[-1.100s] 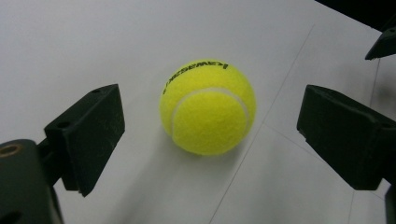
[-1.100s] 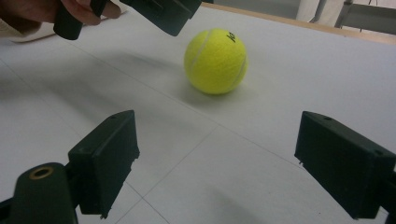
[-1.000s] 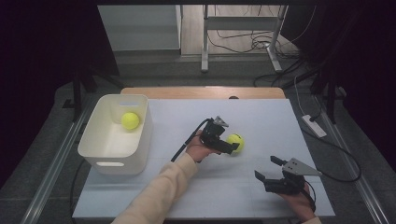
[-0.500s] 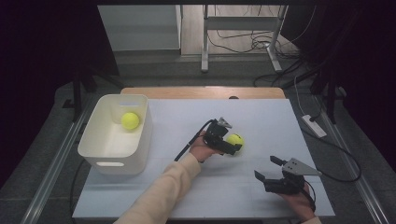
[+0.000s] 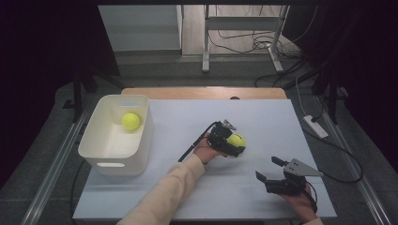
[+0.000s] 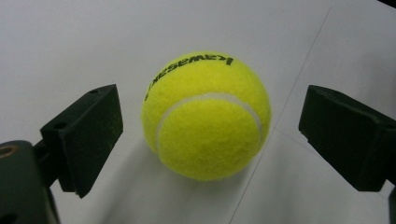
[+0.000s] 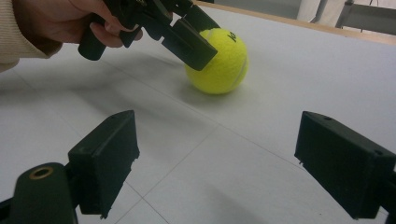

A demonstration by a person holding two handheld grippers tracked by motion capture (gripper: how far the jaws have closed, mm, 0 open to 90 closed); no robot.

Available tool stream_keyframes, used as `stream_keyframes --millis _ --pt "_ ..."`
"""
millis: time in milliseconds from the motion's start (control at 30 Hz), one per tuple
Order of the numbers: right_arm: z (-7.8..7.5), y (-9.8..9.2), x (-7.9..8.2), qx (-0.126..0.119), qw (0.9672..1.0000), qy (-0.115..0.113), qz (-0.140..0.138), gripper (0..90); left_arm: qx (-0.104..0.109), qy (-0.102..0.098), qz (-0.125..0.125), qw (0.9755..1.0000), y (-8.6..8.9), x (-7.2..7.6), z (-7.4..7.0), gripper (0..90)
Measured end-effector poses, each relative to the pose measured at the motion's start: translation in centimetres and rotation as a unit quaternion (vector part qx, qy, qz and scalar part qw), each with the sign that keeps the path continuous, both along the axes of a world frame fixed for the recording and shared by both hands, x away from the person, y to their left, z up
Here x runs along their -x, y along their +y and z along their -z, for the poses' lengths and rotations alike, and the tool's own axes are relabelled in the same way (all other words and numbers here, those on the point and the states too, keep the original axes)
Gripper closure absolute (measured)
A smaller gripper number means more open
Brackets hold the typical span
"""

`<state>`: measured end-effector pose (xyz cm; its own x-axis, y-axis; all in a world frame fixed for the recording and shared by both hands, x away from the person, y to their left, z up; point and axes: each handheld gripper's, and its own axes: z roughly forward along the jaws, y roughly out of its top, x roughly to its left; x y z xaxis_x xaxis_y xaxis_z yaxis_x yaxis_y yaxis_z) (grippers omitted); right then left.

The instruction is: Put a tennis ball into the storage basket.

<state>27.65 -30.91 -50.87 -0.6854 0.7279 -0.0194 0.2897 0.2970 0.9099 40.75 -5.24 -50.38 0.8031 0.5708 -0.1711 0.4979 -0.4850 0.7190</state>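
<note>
A yellow tennis ball [image 5: 237, 139] rests on the white table top [image 5: 281, 122], right of centre. My left gripper [image 5: 233, 143] lies low over the table with its jaws on either side of the ball. In the left gripper view the ball [image 6: 208, 114] sits between the two black jaws with a gap on each side, so the left gripper [image 6: 217, 128] is open. My right gripper [image 5: 268, 168] stands open near the front right, nothing between its jaws. The right gripper view looks past the right gripper [image 7: 226, 154] at the ball [image 7: 219, 65] and one left fingertip [image 7: 187, 39].
A white bin [image 5: 101, 154] stands at the table's left with a second yellow tennis ball [image 5: 131, 121] inside. A black cable [image 5: 190, 147] trails from the left gripper. A power strip [image 5: 315, 126] lies on the floor to the right.
My left gripper has slid a little to the right, so the ball that lay just beyond its jaws now sits between them. The right gripper and both balls have stayed put.
</note>
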Motion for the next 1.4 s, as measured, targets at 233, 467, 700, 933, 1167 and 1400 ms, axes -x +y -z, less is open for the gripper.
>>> stream_keyframes --millis 233,467,700,933,1167,1400 --pt "0.0 0.0 0.0 0.000 1.0000 0.000 0.000 13.0 0.003 0.012 -0.003 0.9999 0.1 -0.4 0.4 12.1" --pt "0.0 0.0 0.0 -0.001 1.0000 0.000 0.000 13.0 -0.001 0.019 0.010 0.9998 -0.1 -0.5 1.0 25.9" --pt "0.0 0.0 0.0 0.000 1.0000 0.000 0.000 13.0 -0.008 0.016 0.015 0.9997 0.0 -0.4 0.8 27.2" --pt "0.0 0.0 0.0 -0.001 1.0000 0.000 0.000 13.0 -0.001 0.008 0.013 0.9999 0.3 -0.2 -0.1 27.2" --pt "0.0 -0.1 0.0 -0.002 1.0000 -0.001 0.001 13.1 0.005 -0.002 0.010 0.9999 0.7 0.3 -0.7 27.3" --pt "0.0 -0.1 0.0 -0.002 1.0000 -0.001 0.000 13.0 0.010 -0.016 0.009 0.9998 1.3 0.6 -1.6 27.3"
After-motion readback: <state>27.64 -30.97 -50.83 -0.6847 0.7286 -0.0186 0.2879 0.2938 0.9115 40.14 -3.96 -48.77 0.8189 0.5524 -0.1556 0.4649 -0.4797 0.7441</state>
